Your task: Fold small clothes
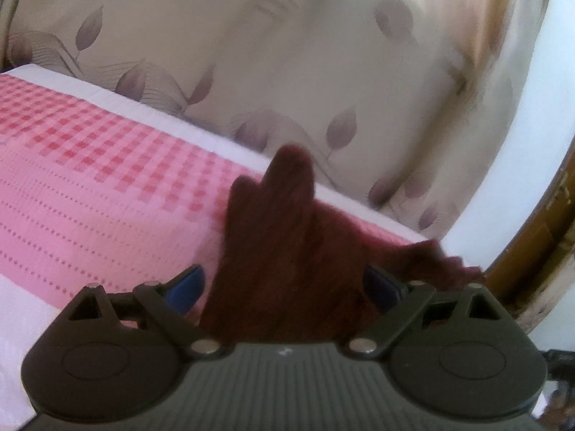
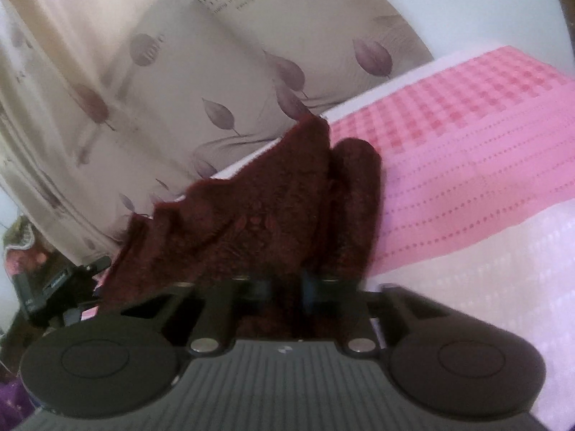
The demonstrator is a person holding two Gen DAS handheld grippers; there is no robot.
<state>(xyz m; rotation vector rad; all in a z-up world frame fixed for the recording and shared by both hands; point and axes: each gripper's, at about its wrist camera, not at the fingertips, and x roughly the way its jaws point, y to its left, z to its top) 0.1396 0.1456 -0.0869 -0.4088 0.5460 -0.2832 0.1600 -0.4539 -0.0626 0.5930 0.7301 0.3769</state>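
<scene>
Here, right claw (image 2: 287, 287) clamps maroon cloth (image 2: 273, 201)

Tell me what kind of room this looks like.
Probably a bedroom at home. A pink checked bedspread covers what looks like a bed, a leaf-print curtain hangs just behind it, and a dark red garment is being folded there with the left gripper and right gripper.
</scene>
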